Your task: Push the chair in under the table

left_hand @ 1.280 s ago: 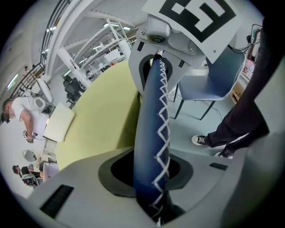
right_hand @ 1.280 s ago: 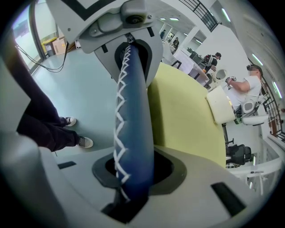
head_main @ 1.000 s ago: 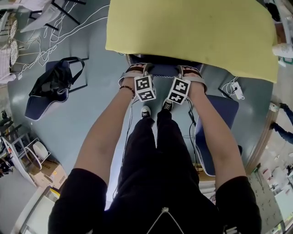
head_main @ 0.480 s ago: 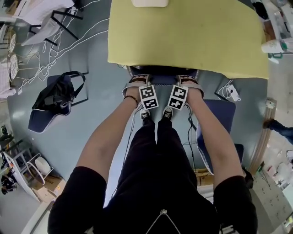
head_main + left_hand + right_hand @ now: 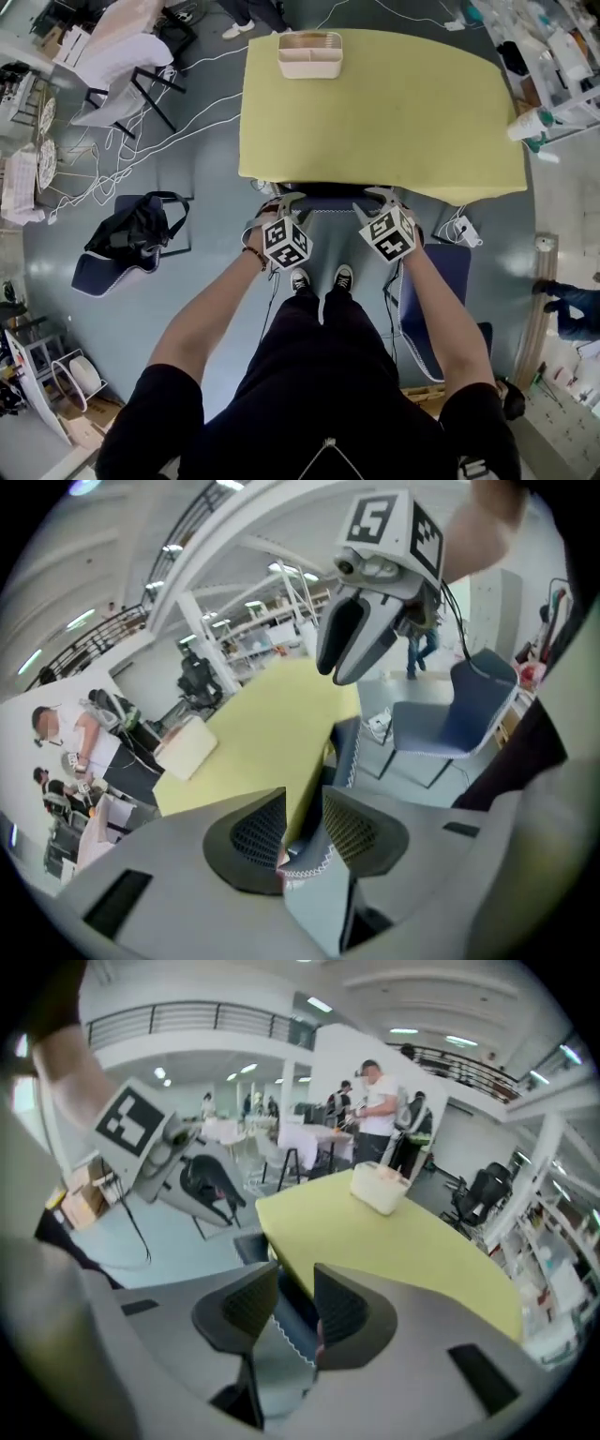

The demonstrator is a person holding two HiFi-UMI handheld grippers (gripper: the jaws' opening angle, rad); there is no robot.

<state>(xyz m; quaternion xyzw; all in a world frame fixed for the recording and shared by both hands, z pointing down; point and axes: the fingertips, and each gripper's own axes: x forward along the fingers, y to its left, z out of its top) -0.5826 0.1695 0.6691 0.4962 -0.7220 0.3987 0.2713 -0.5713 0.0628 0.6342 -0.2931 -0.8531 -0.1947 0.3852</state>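
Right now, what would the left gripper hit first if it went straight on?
The left gripper would likely meet the blue chair back, seen between its just-opened jaws; the yellow table edge lies just beyond. Depth is unclear.

I see the chair [image 5: 328, 199], dark blue with a white zigzag-stitched border, standing upright and tucked in beneath the table [image 5: 375, 103]. Only a narrow strip of its back shows, along the middle of the table's near edge. Its seat and legs are hidden under the top. The table has a plain yellow-green top, roughly rectangular with rounded corners. The top lies level and spreads well past the chair on both sides.
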